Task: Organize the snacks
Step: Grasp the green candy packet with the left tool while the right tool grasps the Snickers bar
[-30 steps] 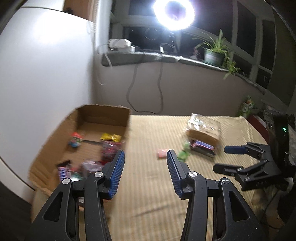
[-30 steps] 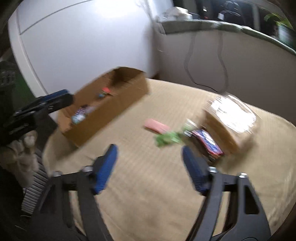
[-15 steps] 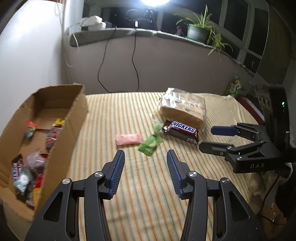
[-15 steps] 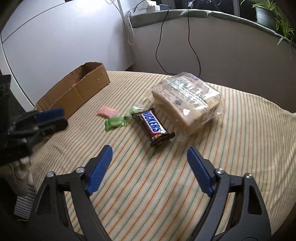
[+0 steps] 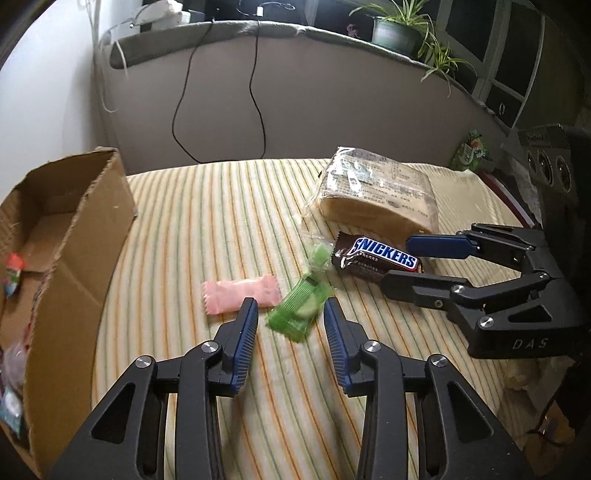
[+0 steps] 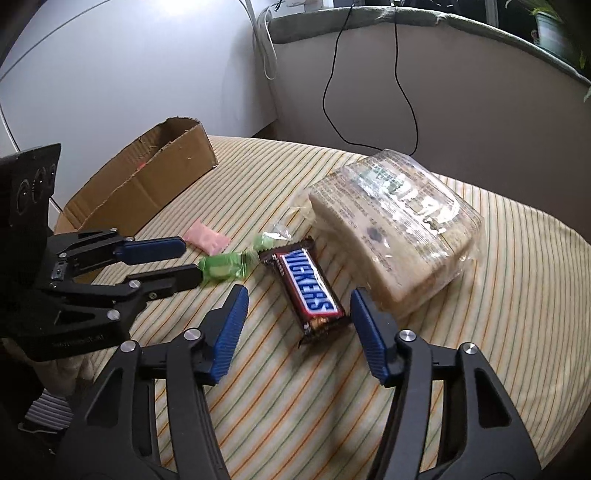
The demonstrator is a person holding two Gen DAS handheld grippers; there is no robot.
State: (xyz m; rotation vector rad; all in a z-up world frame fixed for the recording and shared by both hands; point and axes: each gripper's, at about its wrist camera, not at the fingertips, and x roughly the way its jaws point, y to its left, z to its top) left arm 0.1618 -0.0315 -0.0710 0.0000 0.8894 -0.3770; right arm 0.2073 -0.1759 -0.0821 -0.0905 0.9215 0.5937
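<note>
A green candy packet [image 5: 299, 310] lies on the striped cloth between the jaws of my left gripper [image 5: 290, 314], which are closing; the pads do not press on it. A pink packet [image 5: 240, 295] lies just left of it. A Snickers bar [image 6: 308, 291] lies between the jaws of my right gripper [image 6: 299, 299], also closing, with a gap on each side. Behind the bar sits a clear bag of sliced bread [image 6: 391, 229]. In the right wrist view my left gripper [image 6: 190, 262] points at the green packet [image 6: 225, 267]. The cardboard box [image 5: 85, 229] stands at the left.
The box holds several small snacks [image 5: 13, 273]. A second small green sweet [image 5: 319, 254] lies beside the Snickers bar [image 5: 376, 258]. Black cables [image 5: 255, 92] hang down the wall behind. A potted plant [image 5: 395, 33] stands on the ledge, and a green bag [image 5: 469, 151] is at the far right.
Both grippers have come forward and down onto the snacks. The left view swung from the box to the green packet. Both pairs of jaws have narrowed, the right one markedly.
</note>
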